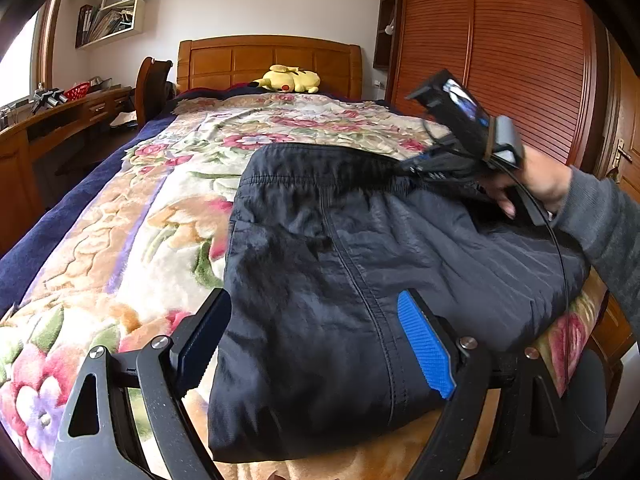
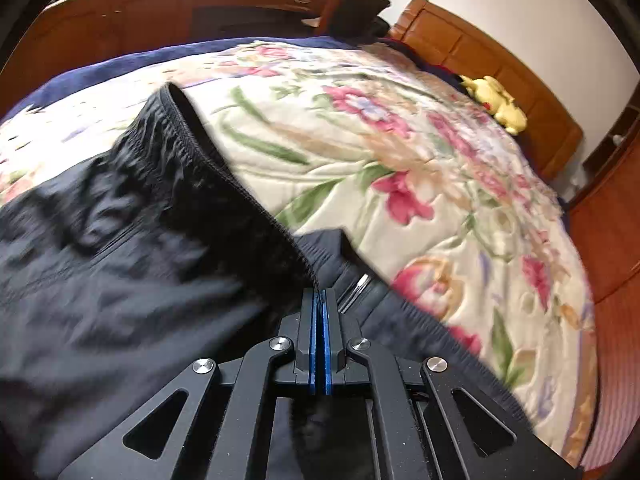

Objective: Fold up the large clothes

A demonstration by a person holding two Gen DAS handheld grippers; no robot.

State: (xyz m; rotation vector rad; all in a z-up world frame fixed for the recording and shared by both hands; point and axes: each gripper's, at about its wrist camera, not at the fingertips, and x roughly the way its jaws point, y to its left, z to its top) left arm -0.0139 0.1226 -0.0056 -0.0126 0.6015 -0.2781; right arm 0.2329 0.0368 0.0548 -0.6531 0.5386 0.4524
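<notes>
Right-wrist view showed the right gripper [image 2: 319, 300] clamped on the soft, slippery black nylon trousers [image 2: 120, 240] at their elastic waistband [image 2: 200, 152], the left gripper [image 1: 316, 344] gaping wide, holding nothing.

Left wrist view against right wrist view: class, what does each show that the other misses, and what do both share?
Only the left wrist view shows the left tool open astride the dark trousers, the hand and wardrobe. Only the right wrist view shows the right tool shut on the waistband. Both share the floral blanket and yellow plush toy.
</notes>
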